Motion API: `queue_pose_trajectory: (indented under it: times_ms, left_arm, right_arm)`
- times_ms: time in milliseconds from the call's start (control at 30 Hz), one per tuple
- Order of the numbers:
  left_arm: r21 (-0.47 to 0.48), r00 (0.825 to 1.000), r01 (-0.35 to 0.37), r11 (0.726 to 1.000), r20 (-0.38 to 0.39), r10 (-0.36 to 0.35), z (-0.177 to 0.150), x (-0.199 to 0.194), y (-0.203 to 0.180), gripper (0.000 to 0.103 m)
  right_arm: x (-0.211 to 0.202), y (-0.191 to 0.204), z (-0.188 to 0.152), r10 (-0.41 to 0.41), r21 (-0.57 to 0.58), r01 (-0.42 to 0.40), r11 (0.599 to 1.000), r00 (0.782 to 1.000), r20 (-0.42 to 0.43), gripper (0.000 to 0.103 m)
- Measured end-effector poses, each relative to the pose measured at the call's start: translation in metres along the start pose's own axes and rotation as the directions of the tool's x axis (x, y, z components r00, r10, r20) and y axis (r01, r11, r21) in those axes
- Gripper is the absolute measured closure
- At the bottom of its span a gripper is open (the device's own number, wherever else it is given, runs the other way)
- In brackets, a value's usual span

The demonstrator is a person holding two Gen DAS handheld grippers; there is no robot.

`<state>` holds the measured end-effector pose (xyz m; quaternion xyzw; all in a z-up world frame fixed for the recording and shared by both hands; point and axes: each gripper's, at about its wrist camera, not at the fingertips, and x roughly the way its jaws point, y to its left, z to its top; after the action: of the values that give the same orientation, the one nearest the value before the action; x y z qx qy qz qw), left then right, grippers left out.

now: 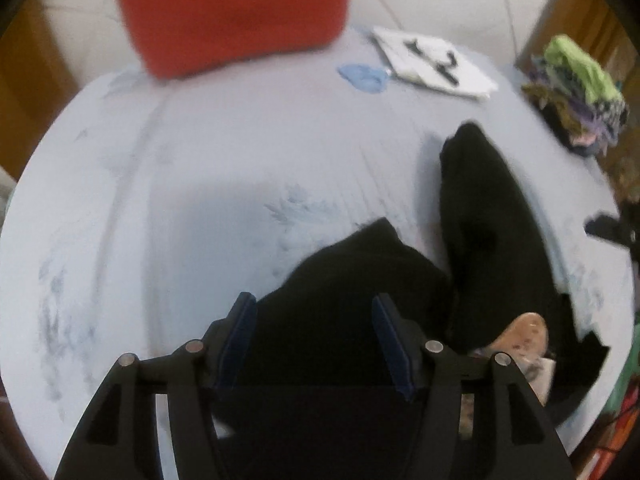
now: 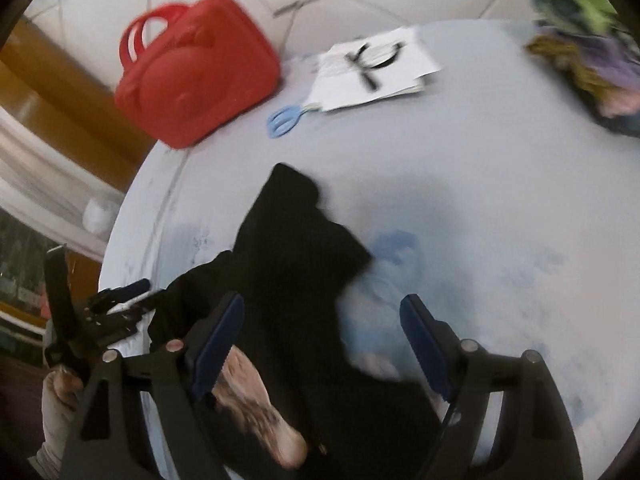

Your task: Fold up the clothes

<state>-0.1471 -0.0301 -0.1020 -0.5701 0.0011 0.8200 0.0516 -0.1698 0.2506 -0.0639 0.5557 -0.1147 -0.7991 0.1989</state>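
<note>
Both our left tongs [image 1: 314, 344] and right tongs [image 2: 322, 344] hang released above the black garment [image 1: 360, 280] on the desk [image 1: 200, 160]. Grabbing only one layer could drag it crooked and spoil the fold.

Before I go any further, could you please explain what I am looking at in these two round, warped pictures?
Each picture comes from a wide-angle camera on a hand-held gripper that a person carries, looking forward along its two blue-padded fingers. The left hand-held gripper and the right hand-held gripper both stand open above a black garment lying crumpled on a pale blue table; neither grips it. A patterned pinkish piece shows beside the black cloth. Further back lie a red case, white papers, a small blue utensil and a pile of colourful clothes. The blur suggests movement.
</note>
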Motion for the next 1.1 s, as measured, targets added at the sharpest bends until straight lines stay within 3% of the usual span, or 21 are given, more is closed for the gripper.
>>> queue_pose_trajectory:
  times_ms: [67, 100, 133, 167, 200, 233, 267, 300, 333, 400, 467, 533, 600, 633, 667, 700, 733, 767, 933, 1100]
  left_arm:
    - [0.008, 1.000, 0.006, 1.000, -0.021, -0.006, -0.001, 0.012, -0.004, 0.043]
    - [0.012, 0.999, 0.008, 1.000, -0.035, -0.008, -0.003, 0.018, -0.005, 0.055]
    - [0.018, 0.999, 0.010, 1.000, -0.051, -0.009, -0.005, 0.023, -0.006, 0.086]
    - [0.018, 0.998, 0.008, 1.000, -0.061, -0.007, -0.007, 0.026, -0.007, 0.099]
    - [0.015, 0.998, 0.005, 1.000, -0.066, -0.004, -0.009, 0.028, -0.006, 0.100]
    - [0.004, 0.998, -0.002, 1.000, -0.061, 0.003, -0.011, 0.026, -0.004, 0.100]
    - [-0.013, 0.999, -0.012, 1.000, -0.049, 0.012, -0.011, 0.023, 0.000, 0.100]
    - [-0.039, 0.999, -0.026, 0.999, -0.031, 0.025, -0.011, 0.016, 0.006, 0.100]
    - [-0.074, 0.999, -0.042, 0.996, -0.006, 0.041, -0.012, 0.007, 0.015, 0.100]
    - [-0.152, 0.995, -0.067, 0.986, 0.063, 0.078, -0.016, -0.023, 0.036, 0.100]
    - [-0.227, 0.983, -0.095, 0.969, 0.134, 0.127, -0.025, -0.057, 0.059, 0.100]
    - [-0.284, 0.976, -0.083, 0.955, 0.170, 0.135, -0.031, -0.079, 0.078, 0.099]
    - [-0.336, 0.972, -0.059, 0.940, 0.195, 0.131, -0.037, -0.096, 0.095, 0.093]
    - [-0.346, 0.973, -0.065, 0.936, 0.187, 0.136, -0.038, -0.096, 0.101, 0.081]
    - [-0.343, 0.976, -0.083, 0.936, 0.163, 0.147, -0.037, -0.088, 0.103, 0.069]
    - [-0.339, 0.978, -0.102, 0.935, 0.139, 0.157, -0.036, -0.080, 0.106, 0.048]
    - [-0.343, 0.981, -0.104, 0.933, 0.120, 0.153, -0.036, -0.073, 0.109, 0.045]
    - [-0.352, 0.984, -0.092, 0.931, 0.110, 0.139, -0.039, -0.069, 0.111, 0.045]
    - [-0.382, 0.988, -0.090, 0.920, 0.081, 0.130, -0.046, -0.058, 0.123, 0.043]
    - [-0.379, 0.983, -0.115, 0.918, 0.088, 0.159, -0.014, -0.050, 0.132, 0.043]
  right_arm:
    - [0.025, 0.007, 0.010, 0.000, -0.005, 0.000, 1.000, 0.999, -0.034, 0.022]
    - [0.036, 0.011, 0.014, 0.002, -0.008, -0.002, 1.000, 0.999, -0.050, 0.022]
    - [0.046, 0.013, 0.016, -0.001, -0.005, 0.000, 1.000, 0.998, -0.067, 0.017]
    - [0.057, 0.014, 0.017, -0.004, -0.002, 0.004, 1.000, 0.996, -0.084, 0.014]
    - [0.065, 0.017, 0.015, -0.004, -0.019, 0.002, 1.000, 0.994, -0.107, 0.014]
    - [0.073, 0.020, 0.013, -0.004, -0.036, -0.001, 0.999, 0.991, -0.131, 0.030]
    - [0.082, 0.023, 0.011, -0.005, -0.053, -0.003, 0.999, 0.988, -0.154, 0.079]
    - [0.083, 0.027, 0.008, -0.022, -0.079, 0.010, 0.997, 0.988, -0.154, 0.095]
    - [0.083, 0.031, 0.005, -0.040, -0.106, 0.024, 0.994, 0.987, -0.153, 0.096]
    - [0.061, 0.031, 0.008, -0.049, -0.111, 0.040, 0.993, 0.996, -0.076, 0.096]
    - [0.017, 0.019, 0.014, -0.063, -0.069, 0.067, 0.995, 0.997, 0.053, 0.096]
    - [-0.031, 0.004, 0.015, -0.097, -0.018, 0.102, 0.995, 0.978, 0.185, 0.096]
    - [-0.068, -0.015, 0.011, -0.079, 0.036, 0.072, 0.997, 0.965, 0.250, 0.094]
    - [-0.072, -0.020, 0.011, -0.056, 0.046, 0.046, 0.998, 0.971, 0.233, 0.085]
    - [-0.071, -0.026, 0.010, -0.062, 0.053, 0.052, 0.997, 0.976, 0.208, 0.066]
    - [-0.069, -0.031, 0.008, -0.070, 0.060, 0.060, 0.996, 0.981, 0.183, 0.053]
    - [-0.067, -0.036, 0.007, -0.078, 0.067, 0.068, 0.995, 0.984, 0.158, 0.031]
    - [-0.068, -0.045, 0.001, -0.075, 0.085, 0.062, 0.994, 0.985, 0.153, 0.024]
    - [-0.076, -0.083, -0.013, -0.086, 0.163, 0.061, 0.985, 0.984, 0.153, 0.024]
    - [-0.072, -0.101, 0.023, -0.097, 0.168, 0.071, 0.983, 0.983, 0.153, 0.024]
